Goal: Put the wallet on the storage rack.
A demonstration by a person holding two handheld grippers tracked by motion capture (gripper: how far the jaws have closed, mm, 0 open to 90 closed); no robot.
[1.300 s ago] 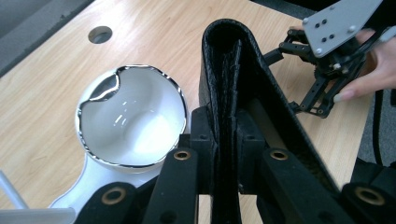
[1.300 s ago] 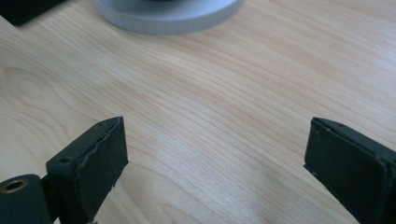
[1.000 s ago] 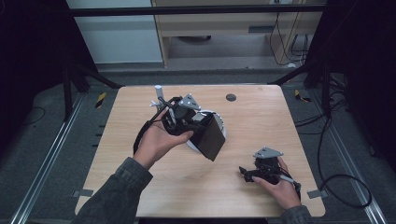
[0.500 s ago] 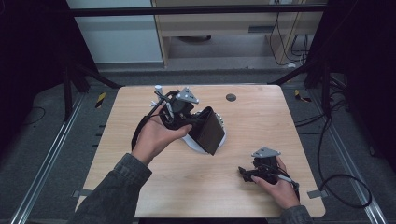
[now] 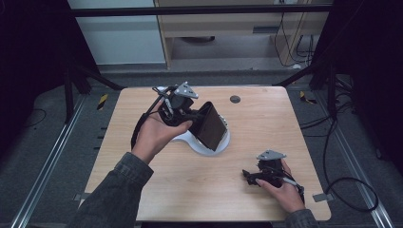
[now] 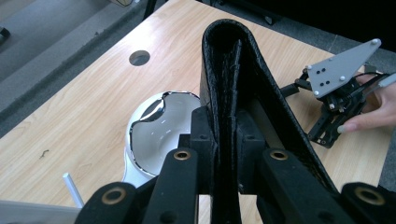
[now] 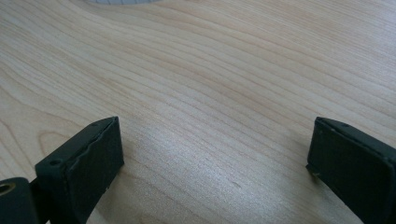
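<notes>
Jaws of the left gripper [image 6: 224, 154] are clamped on a folded black leather wallet [image 6: 233, 84], held above a white glossy dish [image 6: 159, 130]. Right of that dish, the right gripper [image 7: 215, 154] is rested wide open, nothing held.

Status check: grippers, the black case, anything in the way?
Left hand-held gripper clamped on black case, above white dish. Right hand-held gripper open, on table.

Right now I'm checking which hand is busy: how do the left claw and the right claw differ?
The left claw is shut on a black folded case; the right claw is open with nothing between its jaws. The left claw is held up above a white dish; the right claw sits low on the wooden table. Each is held in one hand.
</notes>
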